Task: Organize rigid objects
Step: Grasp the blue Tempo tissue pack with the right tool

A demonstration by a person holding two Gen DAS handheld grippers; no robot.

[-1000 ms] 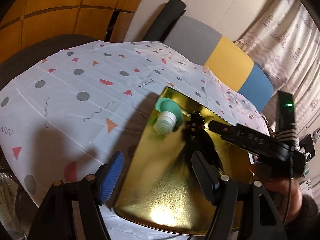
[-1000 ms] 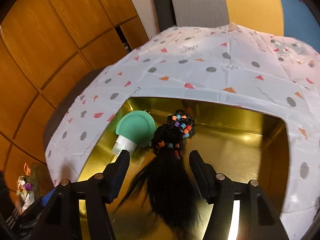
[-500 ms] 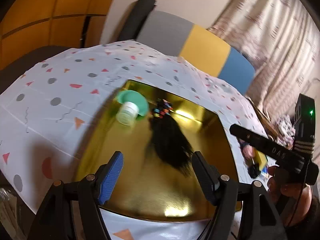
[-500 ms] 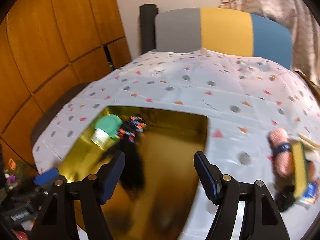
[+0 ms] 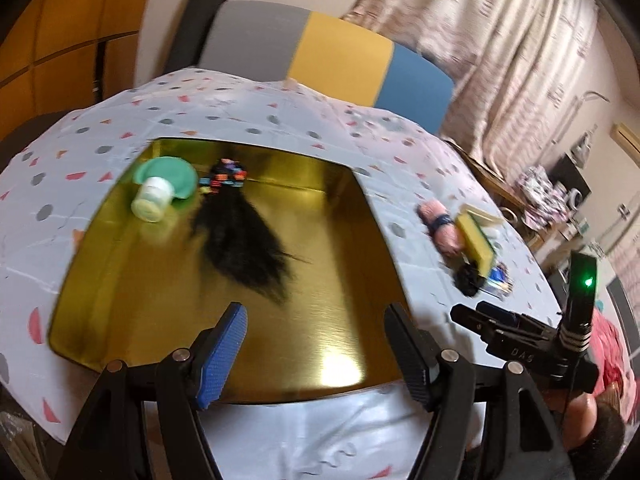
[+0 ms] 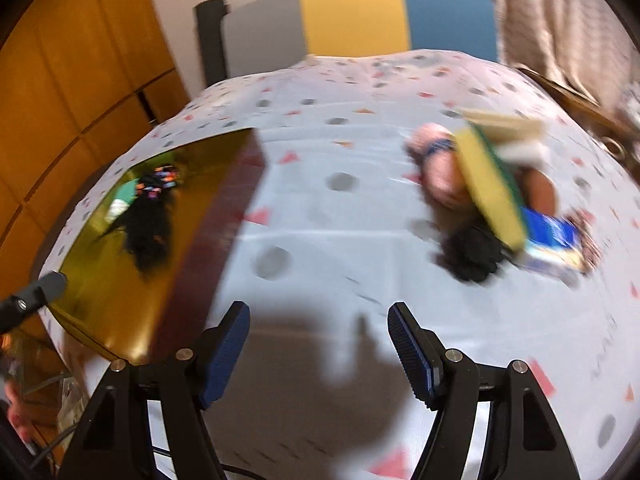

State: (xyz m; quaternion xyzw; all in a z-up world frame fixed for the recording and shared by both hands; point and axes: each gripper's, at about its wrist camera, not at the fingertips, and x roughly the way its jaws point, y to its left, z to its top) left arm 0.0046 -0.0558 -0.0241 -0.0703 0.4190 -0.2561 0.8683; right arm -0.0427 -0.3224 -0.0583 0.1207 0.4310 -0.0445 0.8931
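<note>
One gold tray [image 5: 224, 344] on the cloth-covered surface [image 5: 280, 120] holds two things: a green-and-white bottle [image 5: 160, 192] and, beside it, a black hair tuft with coloured beads [image 5: 236, 232]. Both the left tongs [image 5: 316, 344] and the right tongs [image 6: 318, 344] gape wide and empty, the right having just been opening. The right wrist view shows more closely one blurred pile well apart from the tray: a yellow sponge [image 6: 490, 188], a pink roll [image 6: 436, 168], a blue packet [image 6: 554, 232] and a black clump [image 6: 472, 256].

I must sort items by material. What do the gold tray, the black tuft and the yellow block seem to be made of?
Gold tray: probably polished metal or metallised board, since it mirrors the lamp glare. Black tuft: apparently hair or synthetic fibre, with loose matte strands and coloured beads on top. Yellow block: likely a foam sponge, with a matte face and a green layer; blur leaves this uncertain.
</note>
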